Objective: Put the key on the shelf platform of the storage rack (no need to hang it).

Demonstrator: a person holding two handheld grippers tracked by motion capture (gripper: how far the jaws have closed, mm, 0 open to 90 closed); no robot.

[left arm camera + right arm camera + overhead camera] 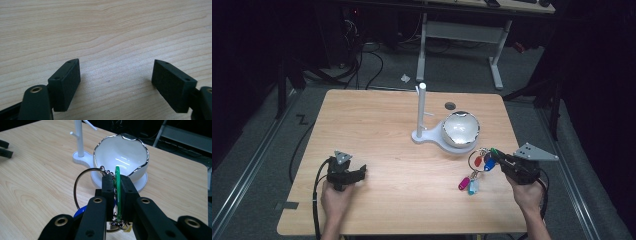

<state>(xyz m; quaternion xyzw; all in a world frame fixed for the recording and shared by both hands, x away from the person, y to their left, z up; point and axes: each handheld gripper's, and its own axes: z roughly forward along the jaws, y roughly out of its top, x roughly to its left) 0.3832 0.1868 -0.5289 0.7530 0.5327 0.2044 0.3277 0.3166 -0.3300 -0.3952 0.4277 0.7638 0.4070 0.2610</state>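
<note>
Nearest the table's front edge, the person's two hands each hold a gripper. On the left, the left gripper lies low on the wooden table, and in the left gripper view its two black jaws stand wide apart with bare wood grain between them and nothing held.

On the right, the right gripper is clenched on a bunch of keys. In the right gripper view its jaws press from both sides on a thin green tag, which stands on edge between the pads, and a large wire ring loops out to the left of the jaws with a short chain running to the tag. In the high view the bunch hangs from the jaws above the table: a red tag and a blue one sit just beside the gripper's tip, while a pink tag and a pale blue one dangle lower, close to the wood; whether they touch it I cannot tell.

Just beyond the keys stands a white bowl with a wavy silver rim, resting on the round end of a white stand. A slim upright post with small side pegs rises from the stand's other end, to the left of the bowl.

Farther off, past the table's far edge, are a dark floor with cables and the legs of a white desk.
</note>
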